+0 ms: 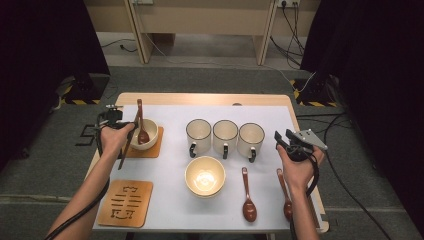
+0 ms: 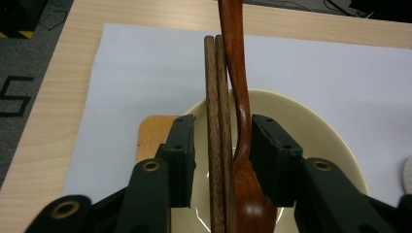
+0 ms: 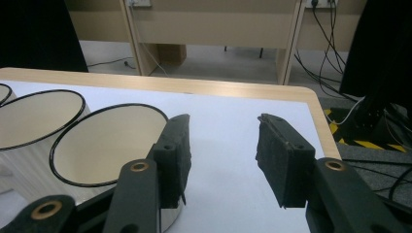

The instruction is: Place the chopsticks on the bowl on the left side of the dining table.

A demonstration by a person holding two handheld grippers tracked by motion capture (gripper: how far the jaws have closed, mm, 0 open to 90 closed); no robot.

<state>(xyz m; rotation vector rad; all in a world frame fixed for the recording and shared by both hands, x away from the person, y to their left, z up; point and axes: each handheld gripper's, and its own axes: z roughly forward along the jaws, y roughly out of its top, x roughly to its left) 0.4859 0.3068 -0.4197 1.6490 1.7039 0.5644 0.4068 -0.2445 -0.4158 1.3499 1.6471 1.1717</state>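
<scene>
Grey carpet (image 1: 210, 80) covers the floor; a light wooden desk (image 1: 200, 20) stands behind, black curtains (image 1: 45, 45) hang at both sides.

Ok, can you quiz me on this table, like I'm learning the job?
1. How many mugs stand in the row?
2. True or false: the right tool is carrying a mug.
3. What stands between the jaws of the left tool, over the bowl on the wooden coaster?
A) a wooden spoon and chopsticks
B) a fork
C) nothing

Key: 1. Three. 2. False, its jaws are open with nothing between them. 3. A.
</scene>
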